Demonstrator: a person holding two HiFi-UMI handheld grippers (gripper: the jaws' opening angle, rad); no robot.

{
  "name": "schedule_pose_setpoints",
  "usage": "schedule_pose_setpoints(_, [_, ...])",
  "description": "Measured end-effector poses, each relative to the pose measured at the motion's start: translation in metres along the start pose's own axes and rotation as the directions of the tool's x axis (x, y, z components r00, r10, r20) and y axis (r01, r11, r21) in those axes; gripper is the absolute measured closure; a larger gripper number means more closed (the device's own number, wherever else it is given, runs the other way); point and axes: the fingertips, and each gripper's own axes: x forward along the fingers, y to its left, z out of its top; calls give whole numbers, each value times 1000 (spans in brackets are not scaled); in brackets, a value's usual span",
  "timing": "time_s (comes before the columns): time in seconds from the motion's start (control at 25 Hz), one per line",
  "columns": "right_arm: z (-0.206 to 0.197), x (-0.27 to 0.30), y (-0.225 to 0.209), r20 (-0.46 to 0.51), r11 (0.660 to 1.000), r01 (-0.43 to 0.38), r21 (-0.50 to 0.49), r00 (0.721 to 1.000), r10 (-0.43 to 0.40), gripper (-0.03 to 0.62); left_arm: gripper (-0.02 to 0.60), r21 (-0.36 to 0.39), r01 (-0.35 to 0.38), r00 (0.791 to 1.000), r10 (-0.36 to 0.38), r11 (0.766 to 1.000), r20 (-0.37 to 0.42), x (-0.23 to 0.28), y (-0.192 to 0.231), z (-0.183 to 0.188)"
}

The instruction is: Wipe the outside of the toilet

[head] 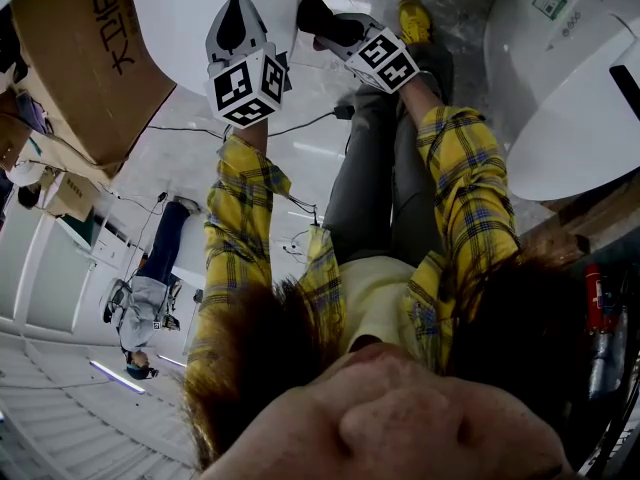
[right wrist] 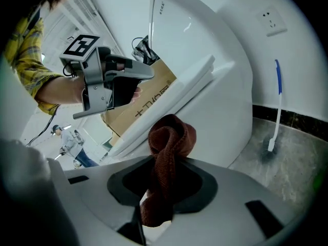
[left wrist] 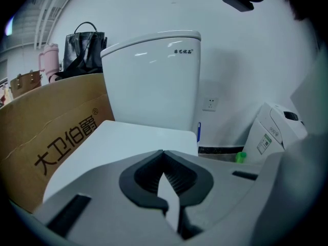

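You are pinching a brown cloth (right wrist: 170, 147) in your right gripper (right wrist: 159, 188), its wad bulging ahead of the jaws for wiping the toilet (right wrist: 215, 101). Your left gripper (left wrist: 164, 163) is hovering pressed together, empty.

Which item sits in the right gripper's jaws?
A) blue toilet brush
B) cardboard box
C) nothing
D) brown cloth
D: the right gripper view shows the right gripper shut on a bunched brown cloth, in front of the white toilet.
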Motion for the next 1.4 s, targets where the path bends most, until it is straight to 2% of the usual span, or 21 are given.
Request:
schedule_pose_setpoints(0.12, [9, -10, -17, 3, 1000, 20, -14, 1000, -20, 471, 580, -7, -7, 1000, 7, 1000, -3, 1, 4, 3])
schedule_pose_setpoints(0.28, [35, -31, -61, 69, 992, 125, -5, 990, -124, 471, 579, 0, -21, 1000, 21, 1000, -4, 7, 7, 8])
schedule_pose_setpoints(0.52, [77, -54, -127, 136, 964, 264, 19, 955, -264, 471, 580, 14, -26, 1000, 26, 1000, 2, 19, 3, 21])
schedule_pose_setpoints(0.76, [116, -57, -169, 198, 936, 351, 32, 916, -350, 471, 580, -60, -59, 998, 61, 996, 34, 32, 12, 31])
schedule_pose_setpoints(0.96, [141, -56, -196, 221, 913, 403, 59, 887, -405, 471, 580, -24, -39, 998, 40, 999, 41, 44, 6, 36])
schedule_pose_setpoints(1.24, [161, -49, -215, 235, 906, 417, 78, 875, -423, 471, 580, -46, -42, 996, 45, 998, 71, 50, 5, 44])
schedule_pose_setpoints(1.4, [168, -51, -229, 269, 880, 462, 113, 838, -475, 471, 580, -45, -40, 997, 43, 998, 70, 51, 8, 41])
